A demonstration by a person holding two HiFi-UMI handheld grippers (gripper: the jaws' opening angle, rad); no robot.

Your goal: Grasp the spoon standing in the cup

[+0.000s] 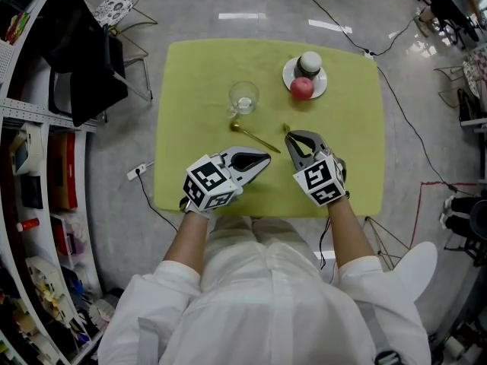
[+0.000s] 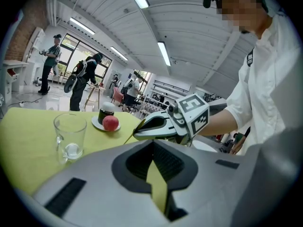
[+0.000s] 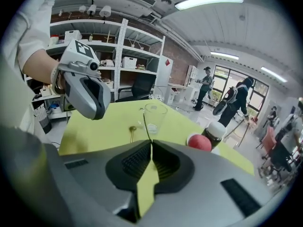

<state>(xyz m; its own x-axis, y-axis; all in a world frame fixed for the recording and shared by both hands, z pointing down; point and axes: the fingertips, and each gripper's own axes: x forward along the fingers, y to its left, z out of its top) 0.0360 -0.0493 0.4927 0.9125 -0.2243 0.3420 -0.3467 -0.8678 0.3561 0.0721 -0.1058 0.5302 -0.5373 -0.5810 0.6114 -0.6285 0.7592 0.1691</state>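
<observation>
The clear glass cup (image 1: 243, 97) (image 2: 70, 137) (image 3: 155, 117) stands upright and empty on the yellow-green table (image 1: 190, 74). A gold spoon (image 1: 255, 136) (image 3: 132, 129) lies flat on the cloth just in front of the cup, its bowl toward the cup. My left gripper (image 1: 266, 158) (image 2: 152, 143) hovers near the front edge, shut and empty, pointing right. My right gripper (image 1: 290, 135) (image 3: 150, 143) is shut beside the spoon's handle end. A thin yellowish sliver shows at its tip, and I cannot tell what that is.
A white plate (image 1: 288, 78) at the back right carries a dark jar (image 1: 310, 62) and a red apple (image 1: 301, 88). Shelving (image 1: 30, 173) and a black chair (image 1: 84, 59) stand to the left. Cables (image 1: 403, 128) run over the floor.
</observation>
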